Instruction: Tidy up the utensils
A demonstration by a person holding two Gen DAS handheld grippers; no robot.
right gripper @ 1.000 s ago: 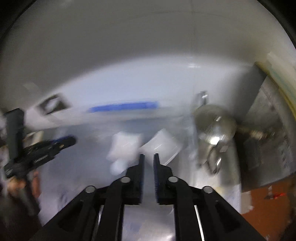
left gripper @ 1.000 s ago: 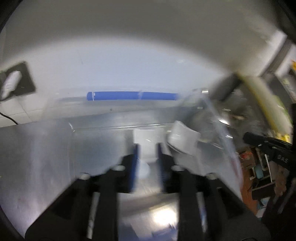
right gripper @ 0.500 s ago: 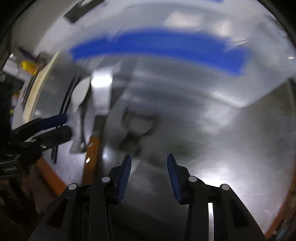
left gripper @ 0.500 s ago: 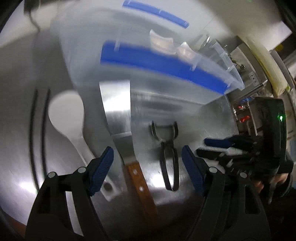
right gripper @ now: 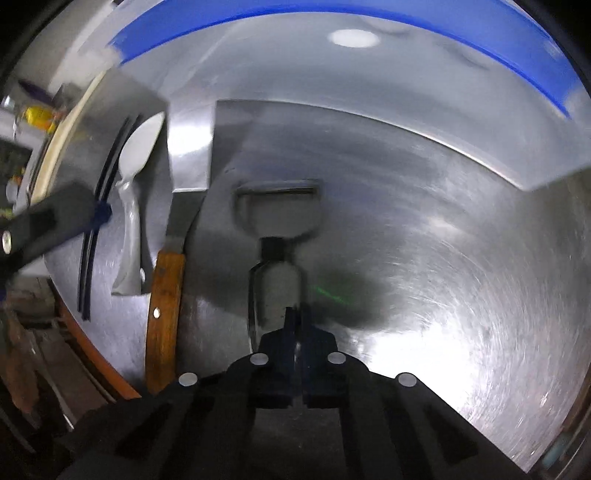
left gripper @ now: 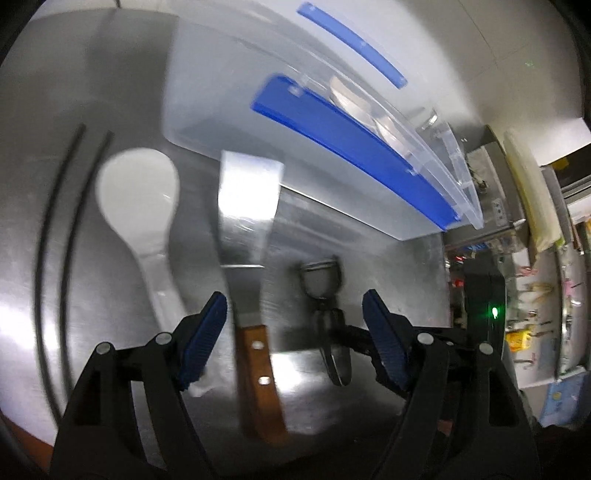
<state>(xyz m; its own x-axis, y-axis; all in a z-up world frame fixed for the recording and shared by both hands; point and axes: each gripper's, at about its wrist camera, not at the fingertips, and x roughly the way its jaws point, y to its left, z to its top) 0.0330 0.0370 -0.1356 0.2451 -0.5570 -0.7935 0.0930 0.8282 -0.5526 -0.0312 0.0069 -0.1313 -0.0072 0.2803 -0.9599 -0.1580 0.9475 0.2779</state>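
Observation:
On the steel counter lie a white rice paddle (left gripper: 140, 206), a metal spatula with a wooden handle (left gripper: 247, 236) and a Y-shaped peeler (left gripper: 321, 280). My left gripper (left gripper: 293, 332) is open, its blue pads either side of the spatula handle, above it. My right gripper (right gripper: 295, 332) is shut on the peeler's handle (right gripper: 275, 291); the peeler head points at the bin. The paddle (right gripper: 138, 147) and spatula (right gripper: 190, 155) also show in the right wrist view, left of the peeler.
A clear plastic bin with blue handles (left gripper: 351, 144) stands behind the utensils, near the wall; its blue rim (right gripper: 332, 14) fills the top of the right wrist view. Two black chopsticks (left gripper: 55, 240) lie at the left. The counter edge (right gripper: 96, 358) runs at the lower left.
Both grippers dropped from over the bin down to the counter in front of it. My left gripper opened over the spatula. My right gripper opened, then shut on the peeler handle.

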